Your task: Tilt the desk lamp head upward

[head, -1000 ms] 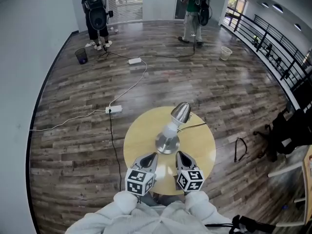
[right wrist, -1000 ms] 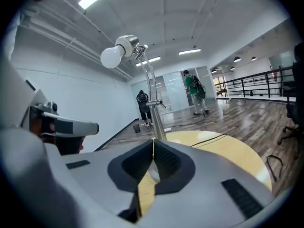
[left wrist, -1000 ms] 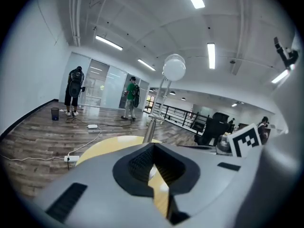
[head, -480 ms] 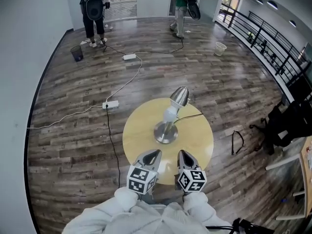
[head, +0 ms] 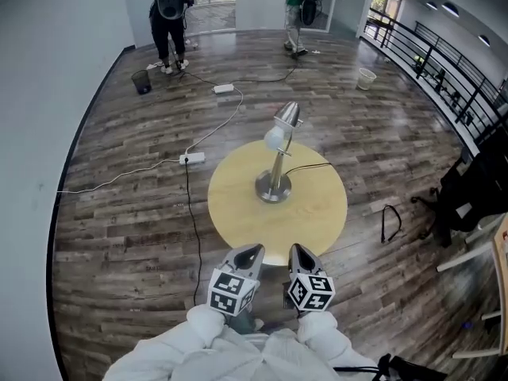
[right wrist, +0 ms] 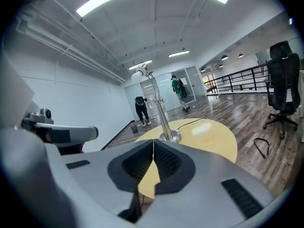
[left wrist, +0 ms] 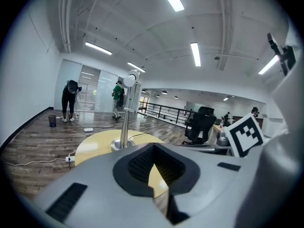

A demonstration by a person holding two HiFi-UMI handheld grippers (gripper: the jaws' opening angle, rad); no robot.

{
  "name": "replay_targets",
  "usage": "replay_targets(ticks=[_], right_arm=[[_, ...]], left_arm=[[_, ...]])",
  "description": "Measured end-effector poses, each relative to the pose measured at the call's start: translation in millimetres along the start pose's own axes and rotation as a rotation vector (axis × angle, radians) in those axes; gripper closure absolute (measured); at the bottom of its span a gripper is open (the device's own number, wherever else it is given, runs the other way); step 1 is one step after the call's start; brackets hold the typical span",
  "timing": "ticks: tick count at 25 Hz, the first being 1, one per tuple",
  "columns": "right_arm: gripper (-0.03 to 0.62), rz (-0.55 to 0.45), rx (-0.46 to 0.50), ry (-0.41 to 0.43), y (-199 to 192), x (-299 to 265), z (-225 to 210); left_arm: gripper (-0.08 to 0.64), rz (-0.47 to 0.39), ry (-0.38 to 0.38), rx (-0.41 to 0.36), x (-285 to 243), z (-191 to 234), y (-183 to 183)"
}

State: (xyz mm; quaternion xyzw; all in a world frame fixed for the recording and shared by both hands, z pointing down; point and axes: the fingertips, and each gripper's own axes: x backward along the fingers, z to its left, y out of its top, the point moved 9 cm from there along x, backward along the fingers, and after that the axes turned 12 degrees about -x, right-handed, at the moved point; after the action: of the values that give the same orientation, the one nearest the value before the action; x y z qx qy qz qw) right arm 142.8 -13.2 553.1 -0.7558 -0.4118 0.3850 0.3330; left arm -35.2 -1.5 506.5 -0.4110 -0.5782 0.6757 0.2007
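Observation:
A silver desk lamp (head: 275, 182) stands in the middle of a round yellow table (head: 238, 213), with its metal head (head: 286, 117) and white bulb at the top of a slanted stem. My left gripper (head: 252, 251) and right gripper (head: 295, 249) hang side by side just short of the table's near edge, both shut and empty, apart from the lamp. In the left gripper view the lamp (left wrist: 124, 127) rises beyond the closed gripper (left wrist: 153, 161). The right gripper view shows the lamp (right wrist: 164, 122) on the table (right wrist: 209, 137) past the closed gripper (right wrist: 153, 156).
White power strips (head: 191, 158) and cables trail over the wood floor left of the table. Two people (head: 169, 22) stand at the far end by a bin (head: 142, 81). A black strap (head: 390, 242) and an office chair (head: 476, 197) are at the right, a railing (head: 432, 54) beyond.
The table and lamp now lie farther from the grippers, which have dropped back from over the table's near edge. Both grippers stay shut and side by side.

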Motion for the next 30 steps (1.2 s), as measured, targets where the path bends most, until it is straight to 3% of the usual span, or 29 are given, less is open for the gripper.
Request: replay_targets(ticks=[8, 15, 21, 30], right_arm=[[0.575, -0.028, -0.001, 0.027, -4.6, 50.2, 29.0], [0.577, -0.054, -0.011, 0.021, -6.4, 55.0, 50.8], [0.580, -0.064, 0.071, 0.022, -13.6, 63.4, 71.7], [0.580, -0.055, 0.086, 0.011, -18.4, 66.9, 77.7]], left_arm=[[0.558, -0.025, 0.069, 0.005, 55.7, -17.4, 11.3], [0.558, -0.017, 0.043, -0.005, 75.6, -19.2, 4.8], [0.558, -0.015, 0.048, 0.014, 89.9, -13.8, -2.6], [0.558, -0.017, 0.035, 0.014, 93.9, -13.0, -1.1]])
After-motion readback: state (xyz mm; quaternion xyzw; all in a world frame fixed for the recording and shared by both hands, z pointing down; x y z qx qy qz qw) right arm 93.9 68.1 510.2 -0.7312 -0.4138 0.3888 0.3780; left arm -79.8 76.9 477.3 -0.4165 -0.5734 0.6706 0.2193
